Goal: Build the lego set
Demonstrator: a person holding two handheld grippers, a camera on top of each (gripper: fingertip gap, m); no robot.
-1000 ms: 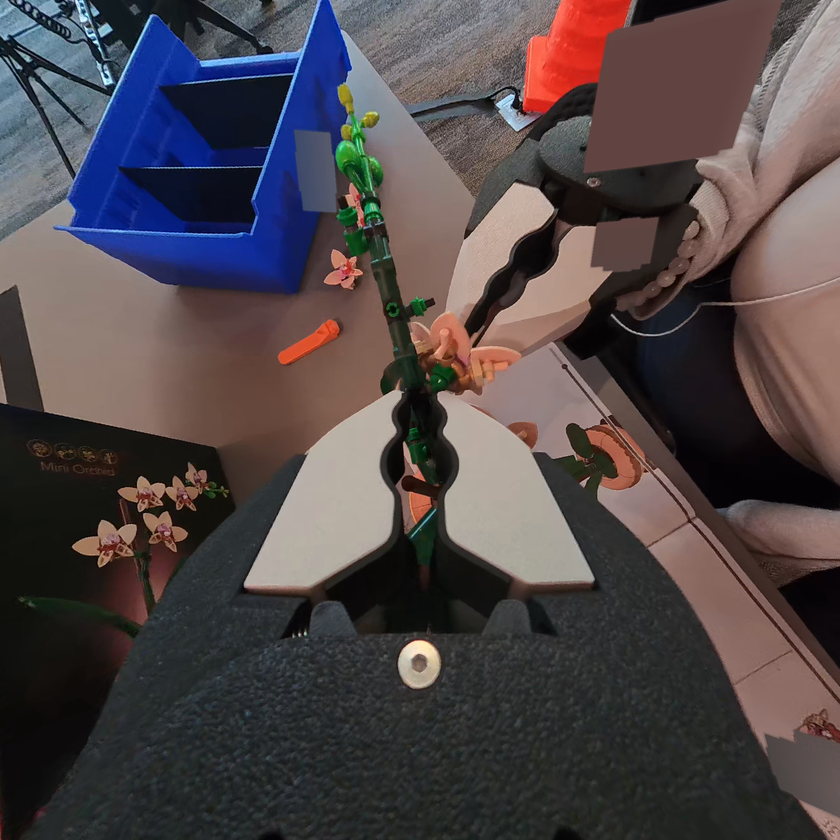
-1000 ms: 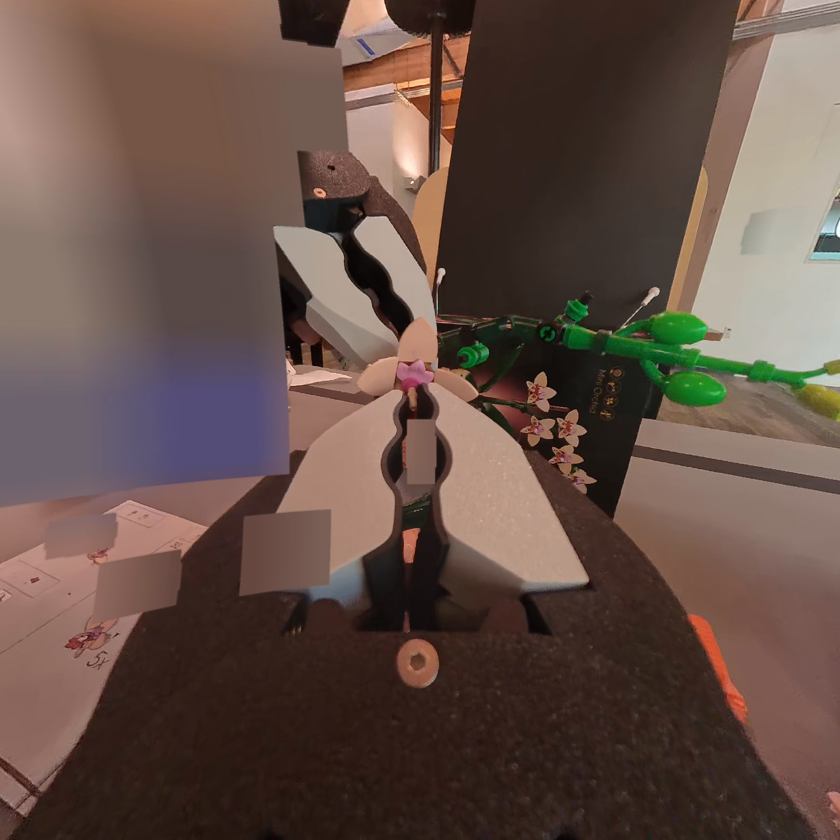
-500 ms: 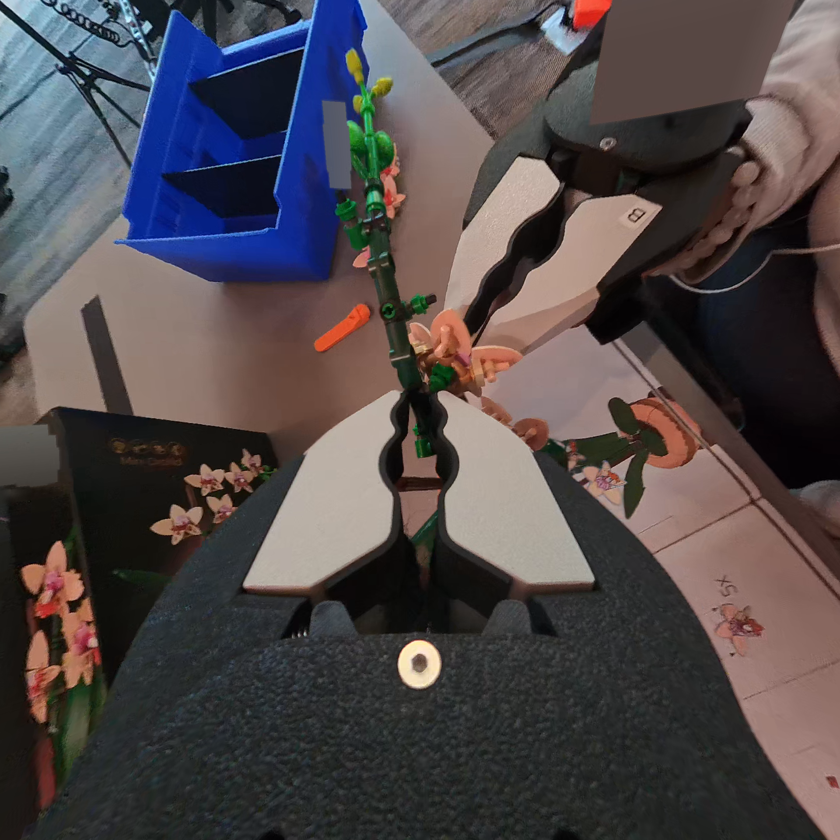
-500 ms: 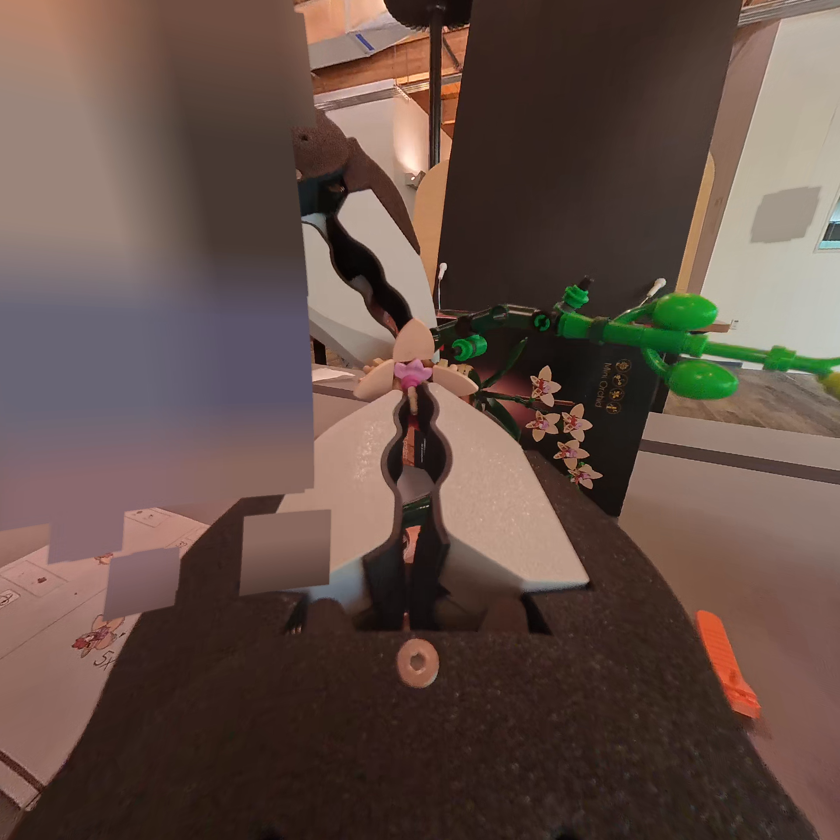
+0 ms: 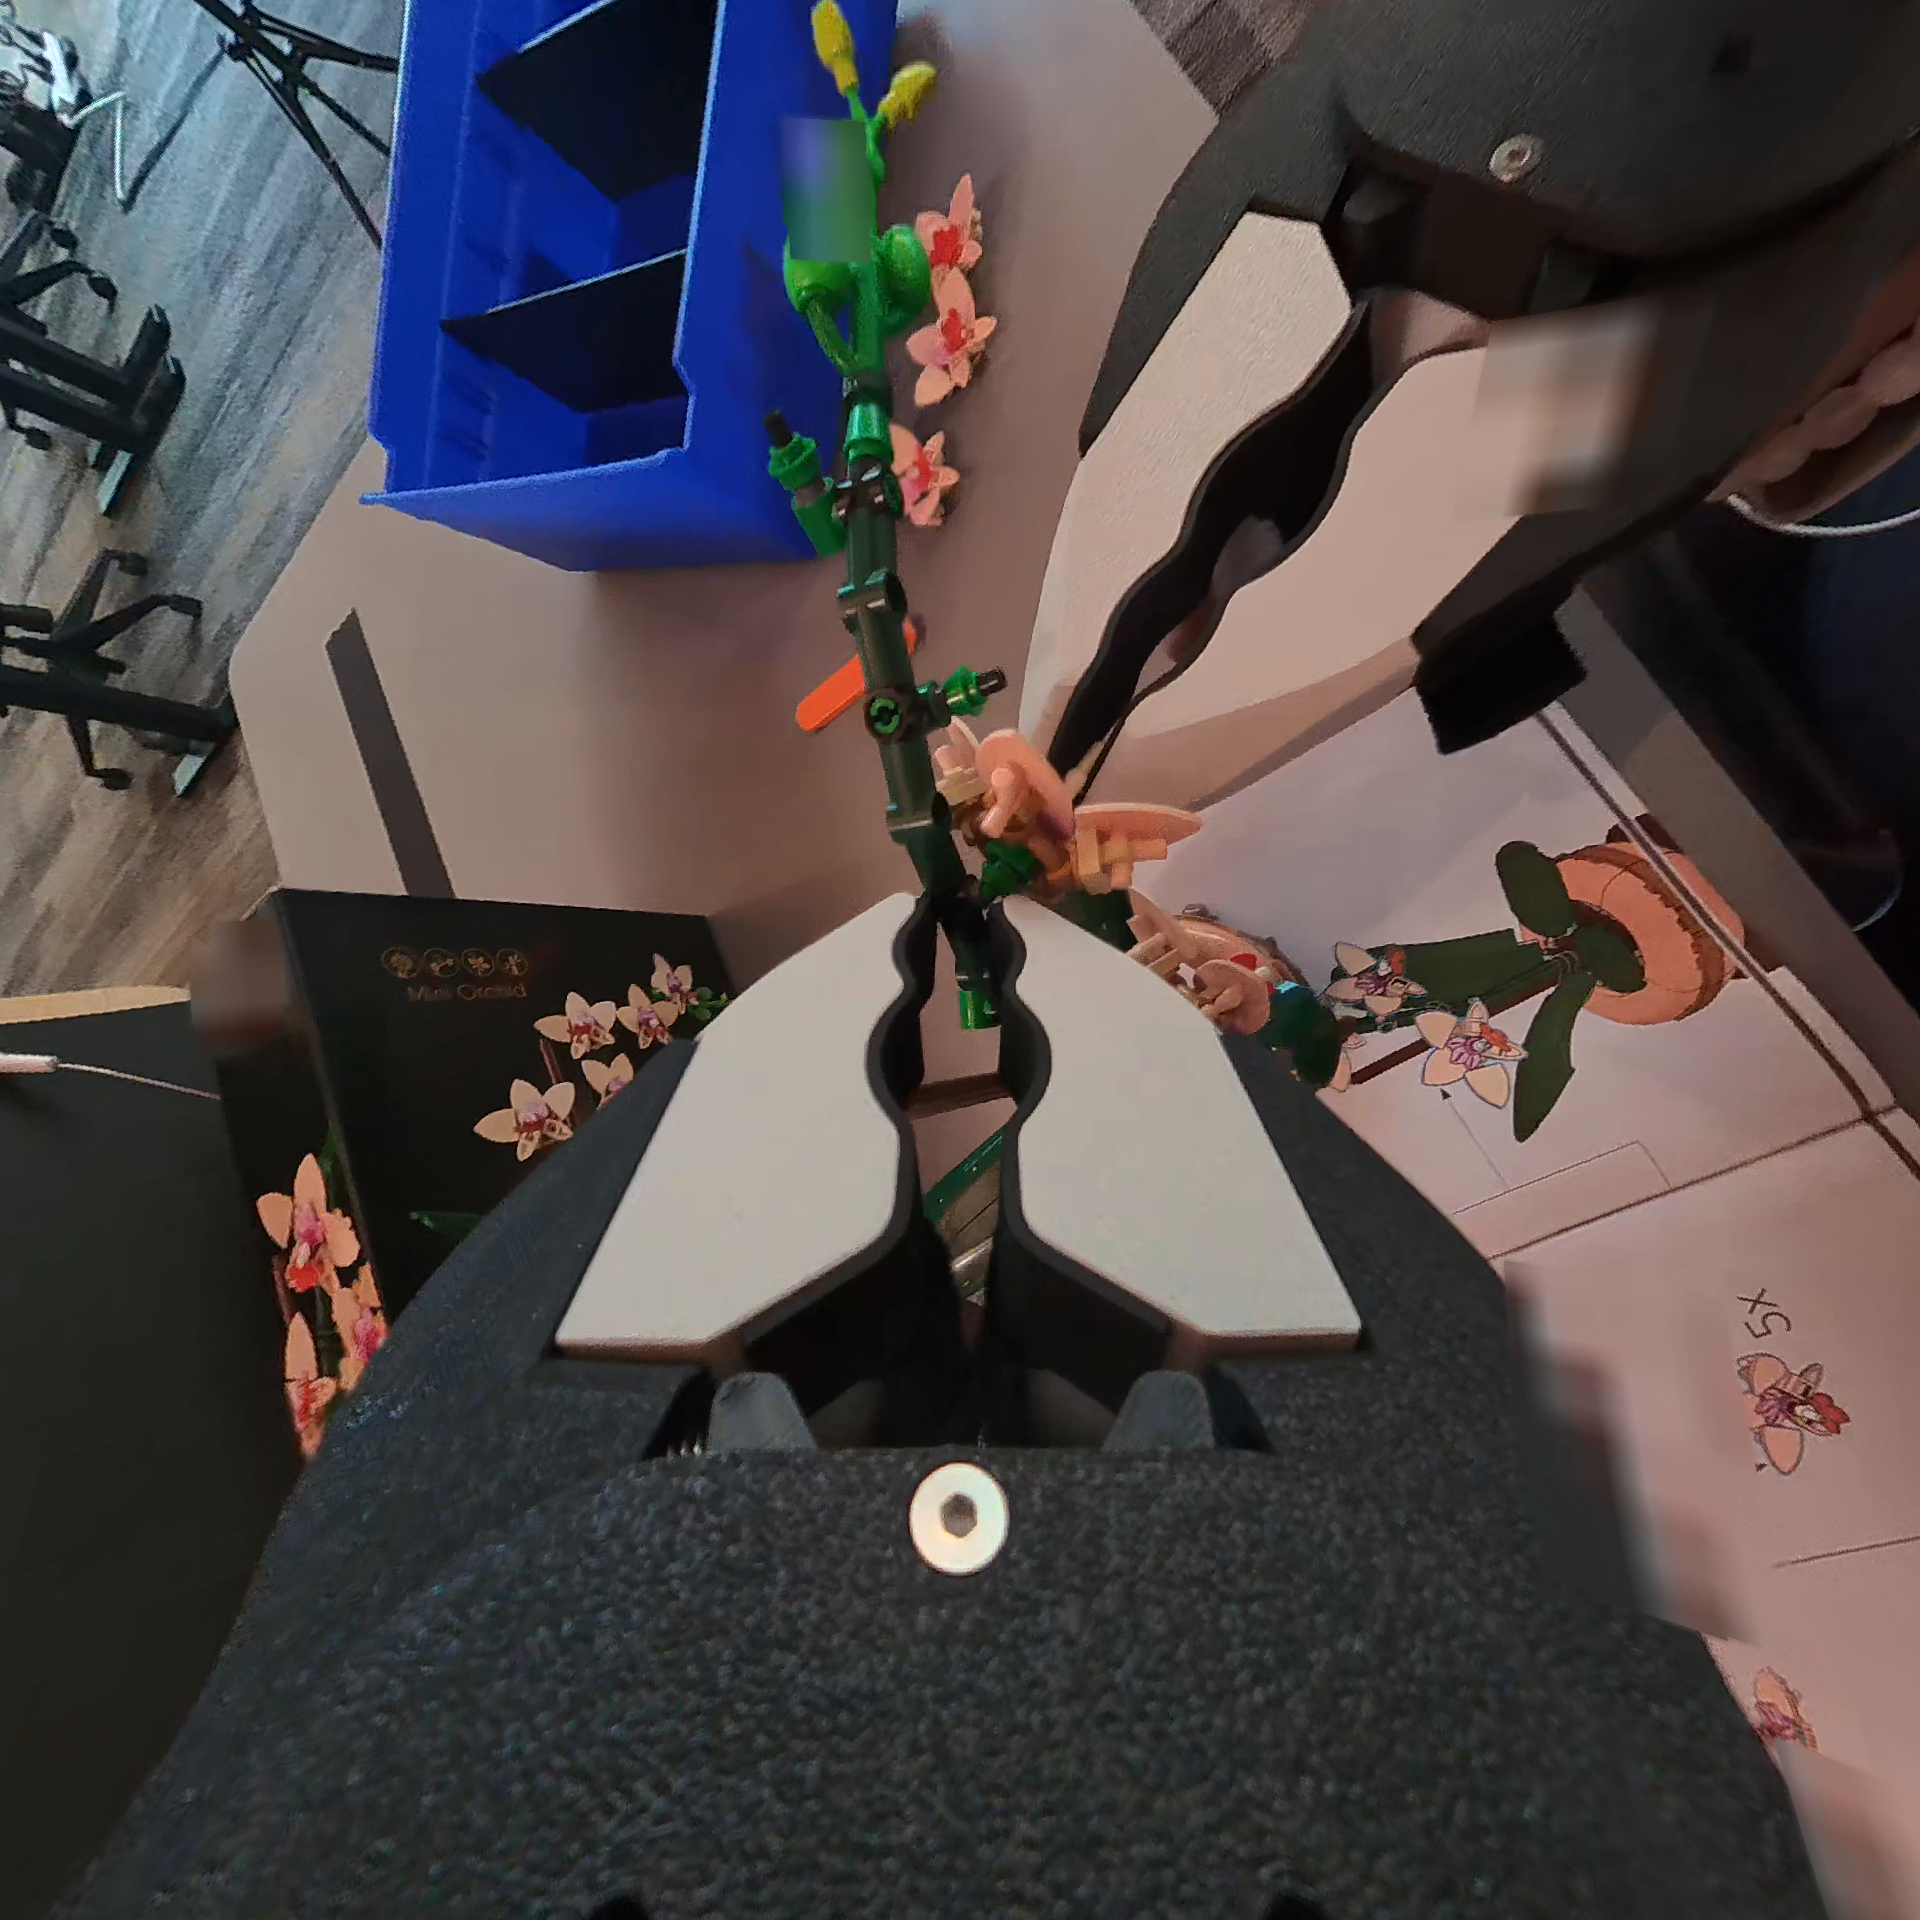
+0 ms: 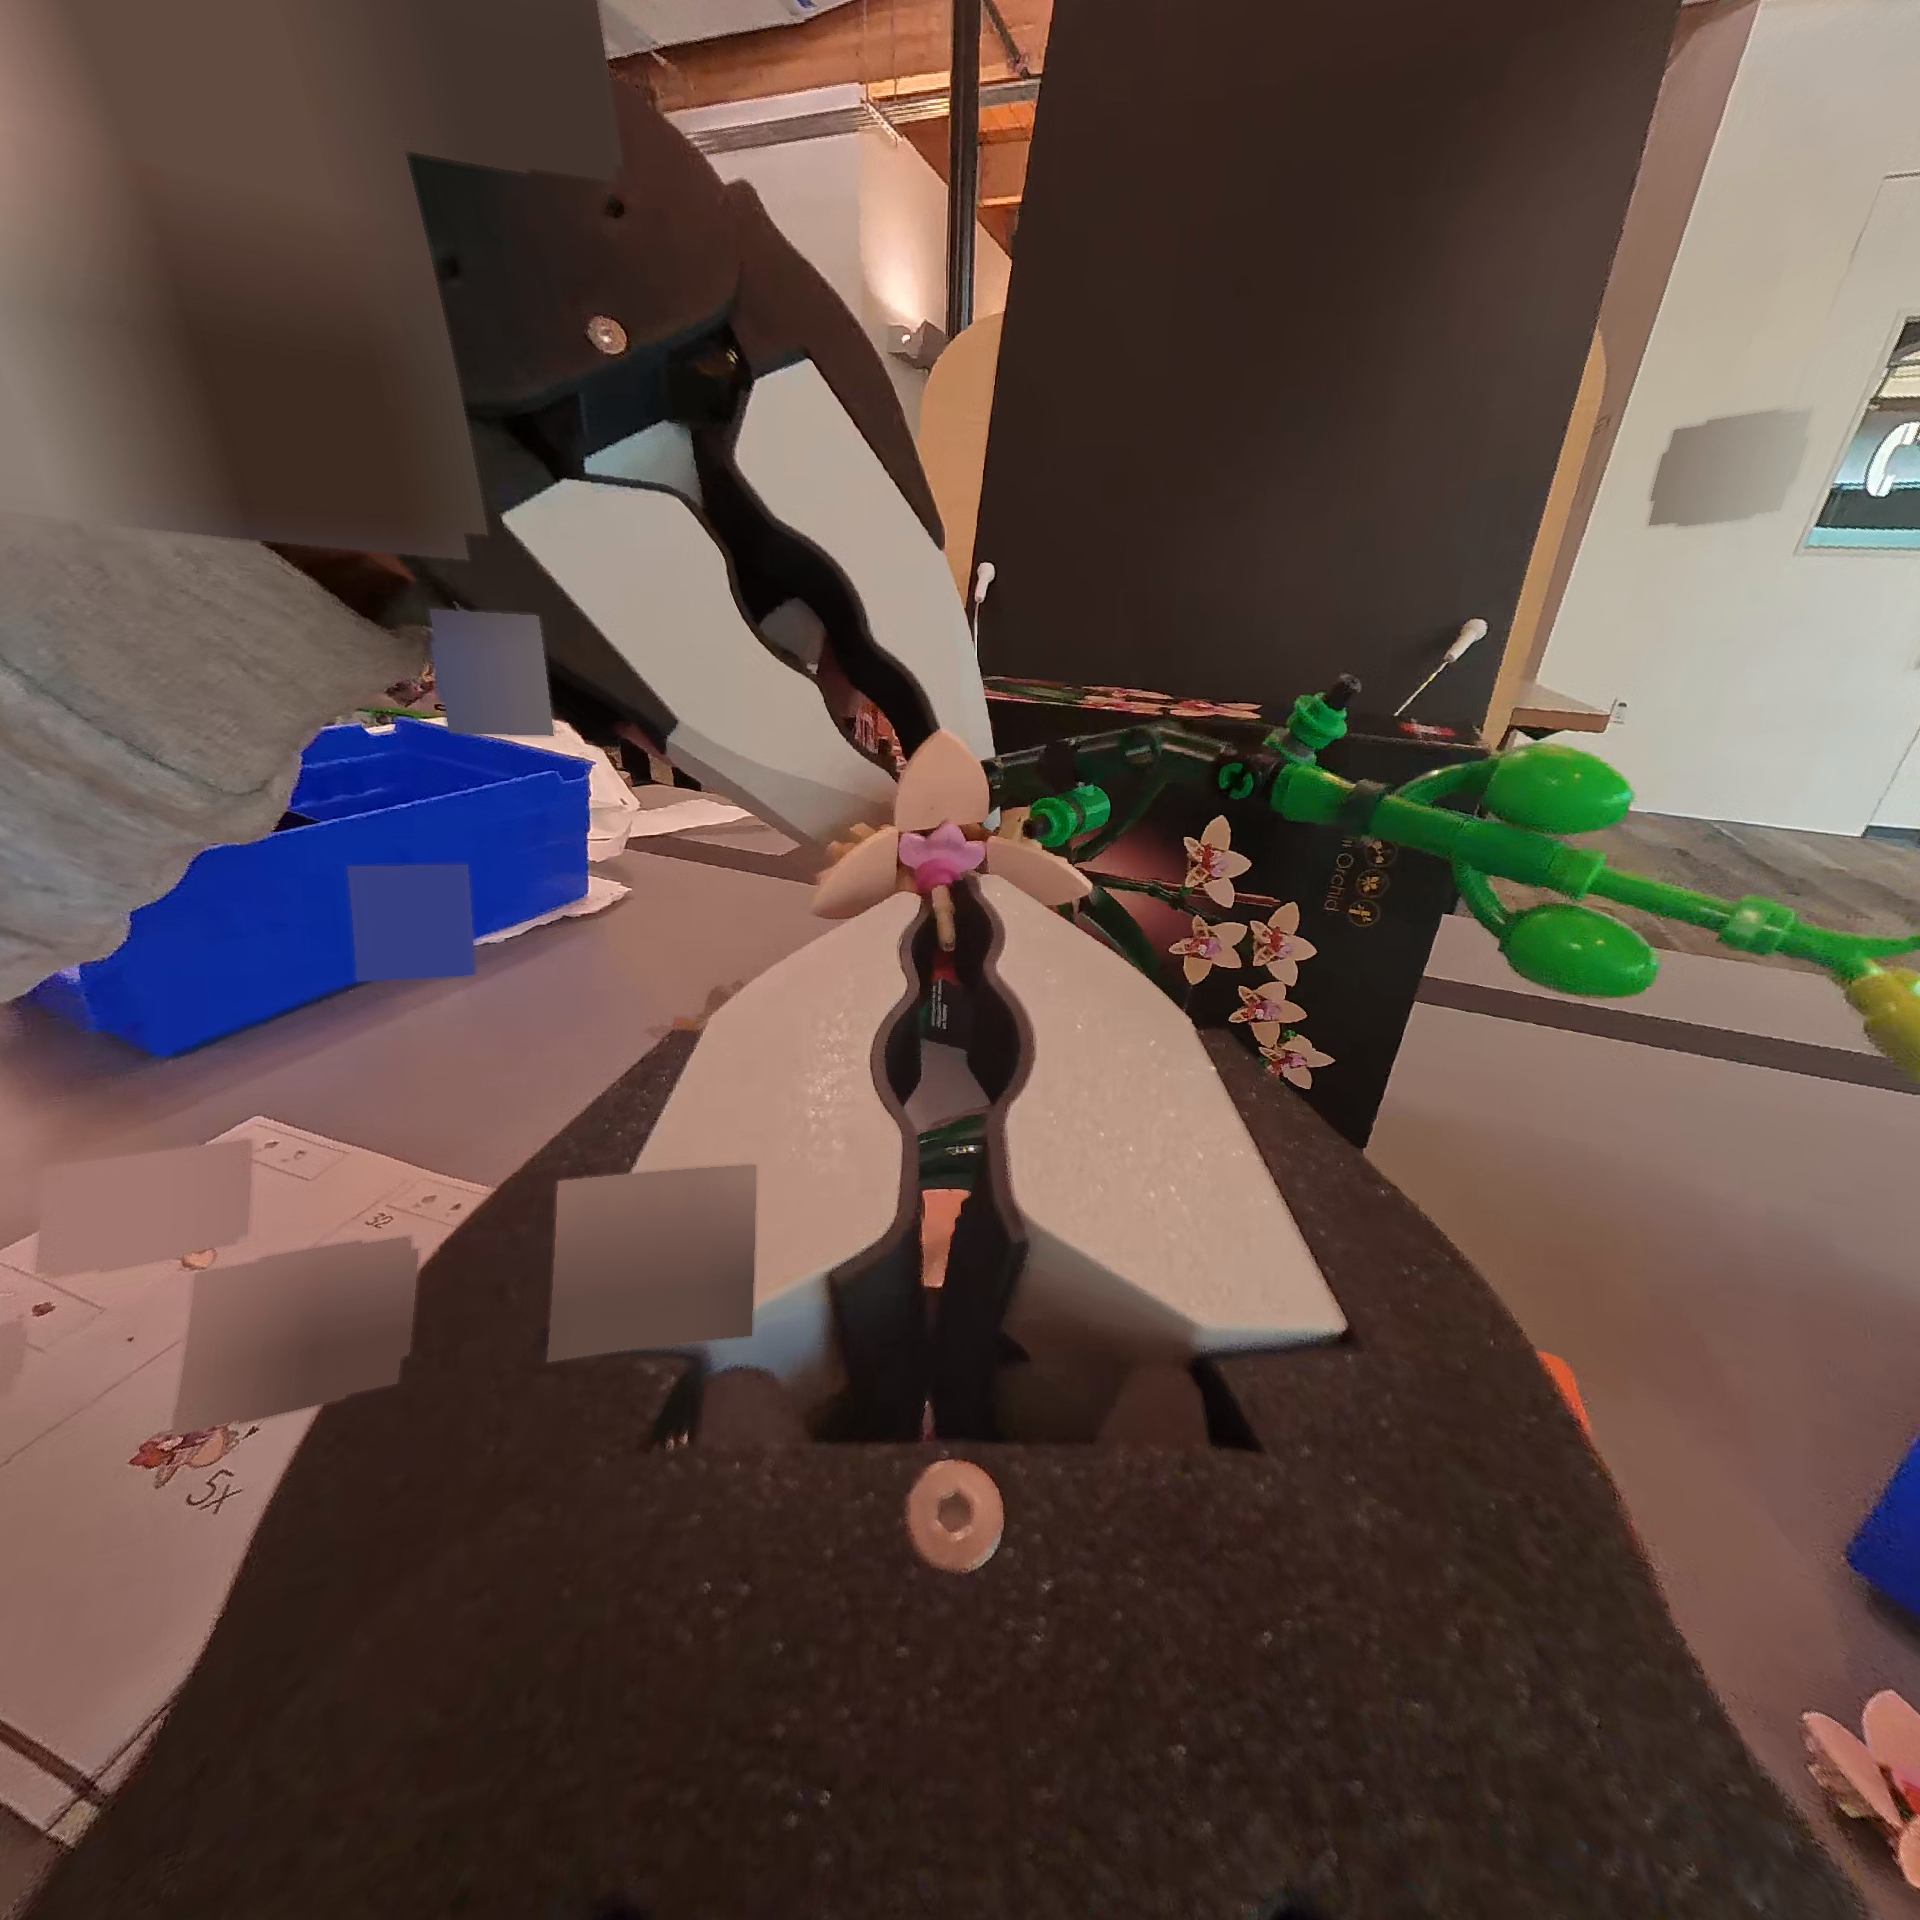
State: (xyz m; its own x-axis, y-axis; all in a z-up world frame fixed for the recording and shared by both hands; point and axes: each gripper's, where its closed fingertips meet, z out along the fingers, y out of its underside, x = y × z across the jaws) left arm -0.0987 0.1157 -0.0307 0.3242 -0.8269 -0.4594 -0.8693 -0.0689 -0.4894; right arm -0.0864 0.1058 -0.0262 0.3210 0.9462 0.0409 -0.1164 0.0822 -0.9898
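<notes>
My left gripper (image 5: 956, 914) is shut on the lower end of a green orchid stem (image 5: 873, 582) with bright green buds and yellow tips, and holds it above the table. My right gripper (image 6: 951, 899) is shut on a cream orchid flower with a pink centre (image 6: 940, 831) and holds it against the stem just beyond the left fingertips. In the left wrist view the flower (image 5: 1029, 821) sits at the stem's right side, with the right gripper (image 5: 1049, 758) coming in from the upper right. In the right wrist view the stem (image 6: 1351, 800) runs off to the right.
A blue bin (image 5: 582, 312) stands at the back of the table. Loose pink flowers (image 5: 951, 332) and an orange brick separator (image 5: 831, 696) lie near it. The dark set box (image 5: 499, 1039) stands on the left. The open instruction booklet (image 5: 1558, 1143) lies on the right.
Both grippers have drawn closer together and turned, with the stem and flower still held. The bin and box have shifted in both views.
</notes>
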